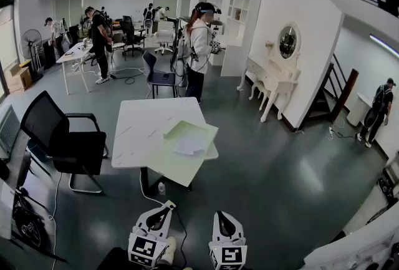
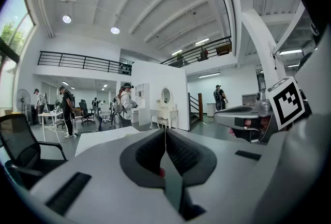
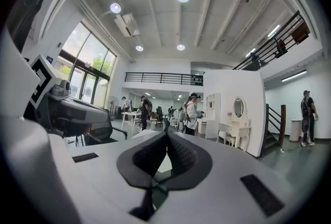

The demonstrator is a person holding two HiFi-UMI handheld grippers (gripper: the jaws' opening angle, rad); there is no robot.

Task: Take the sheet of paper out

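Lying on what looks like a pale green folder (image 1: pixel 179 170), the sheet of paper (image 1: pixel 190 143) sits at the near right corner of the white table (image 1: pixel 146 131); the folder overhangs the table edge toward the camera. Paper looks white and a bit crumpled or folded. Whether it is tucked under a flap is too small to tell. A black office chair (image 1: pixel 62 138) stands just left of the table. Other people work well behind it, with a white dresser and mirror off to the right. Both grippers are low in the head view, well apart from the table and touching nothing. Left gripper (image 1: pixel 163 207): its own view shows the jaws pressed together, nothing between the pads. Right gripper (image 1: pixel 222 217): same, jaws meet in a closed line and are empty. Judgement: the task is not started and the step in hand is the approach. To do it well, walk up to the overhanging corner first and spread one claw before reaching. Use the other gripper to pin the folder down on the part that rests on the table, not the overhang, or it may tip off. Pinch the paper by a free edge only, keeping the folder layer out of the jaws. Slide it out flat and slowly, because thin paper can slip or tear if yanked.
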